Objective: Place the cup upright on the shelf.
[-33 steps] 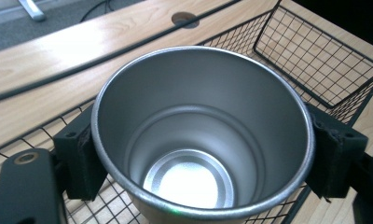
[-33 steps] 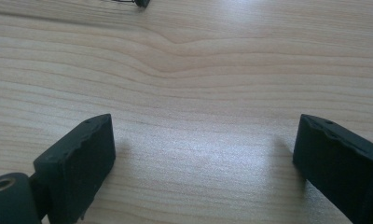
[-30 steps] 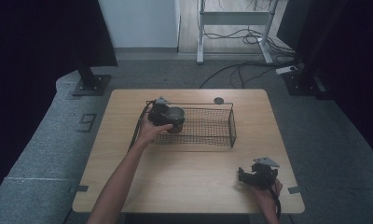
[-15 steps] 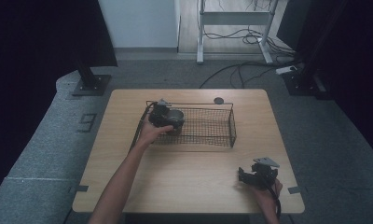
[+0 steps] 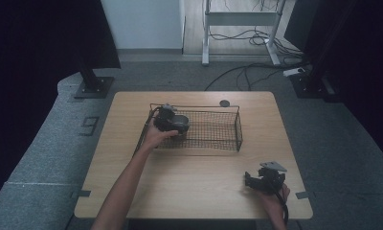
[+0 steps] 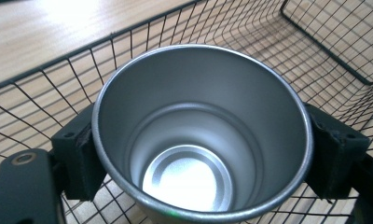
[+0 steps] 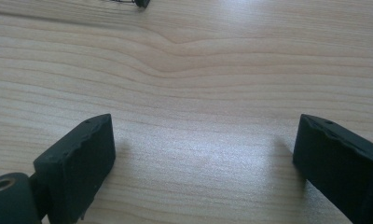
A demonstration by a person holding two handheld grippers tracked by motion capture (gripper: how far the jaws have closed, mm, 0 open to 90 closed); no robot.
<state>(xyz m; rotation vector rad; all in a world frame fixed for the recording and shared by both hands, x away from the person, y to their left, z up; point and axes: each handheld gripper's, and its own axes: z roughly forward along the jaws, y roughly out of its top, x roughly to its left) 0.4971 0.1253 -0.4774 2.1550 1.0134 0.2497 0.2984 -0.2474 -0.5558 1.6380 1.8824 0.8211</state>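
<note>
Two jaws of our left gripper (image 6: 201, 154) clamp the cup (image 6: 201, 135) at the basket's (image 5: 230, 143) left end; we risk snagging mesh. Right gripper (image 7: 203, 158) gapes, empty.

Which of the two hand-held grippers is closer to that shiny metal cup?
The left. The left gripper has its jaws on either side of the metal cup, inside the wire basket. The right gripper sits open near the table's front right corner, well away from it.

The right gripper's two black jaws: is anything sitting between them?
No. In the right gripper view the right gripper stands open over bare wooden table; nothing lies between its jaws.
</note>
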